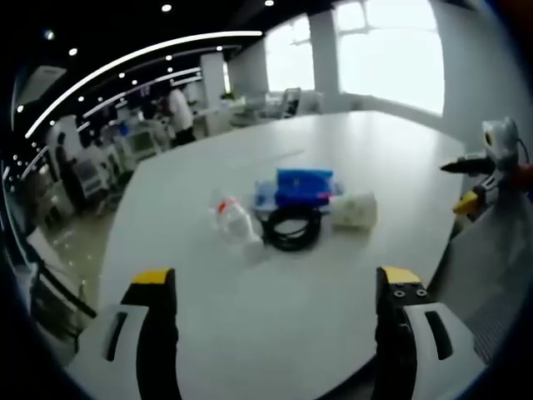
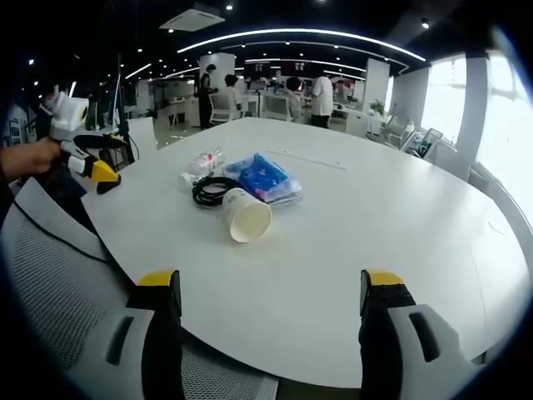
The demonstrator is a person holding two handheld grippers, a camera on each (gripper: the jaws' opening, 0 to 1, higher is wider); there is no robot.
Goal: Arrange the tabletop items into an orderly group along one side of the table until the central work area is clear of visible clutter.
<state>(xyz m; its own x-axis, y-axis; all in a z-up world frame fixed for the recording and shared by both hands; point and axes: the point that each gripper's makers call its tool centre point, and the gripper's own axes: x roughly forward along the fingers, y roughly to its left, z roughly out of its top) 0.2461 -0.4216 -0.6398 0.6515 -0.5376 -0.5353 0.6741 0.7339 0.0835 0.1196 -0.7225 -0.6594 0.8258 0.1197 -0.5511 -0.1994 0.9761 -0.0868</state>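
Left hand-held gripper (image 1: 275, 292) released, jaws spread wide and empty, raised over the near edge of the white bench (image 1: 350, 167). Right hand-held gripper (image 2: 273, 293) likewise released, jaws wide apart, nothing between them, above the bench edge with a mesh chair (image 2: 50, 283) below left. The items sit in one tight cluster near the bench middle, well apart from both grippers. In the left gripper view: clear bottle (image 1: 237, 223) lying on its side at the left, black cable coil (image 1: 291, 227) just beside it, blue packet (image 1: 304, 185) behind the coil touching it, paper cup (image 1: 354, 211) on its side at the right end of the group. In the right gripper view the cup (image 2: 246, 214) lies nearest the camera with its mouth facing it, coil (image 2: 212, 190) touching it at left, blue packet (image 2: 262, 177) behind, bottle (image 2: 202, 162) farthest. The other gripper enters each view at the edge, held by a hand (image 2: 29, 158). People (image 2: 321, 96) and desks in the background office, bright windows (image 1: 391, 50).
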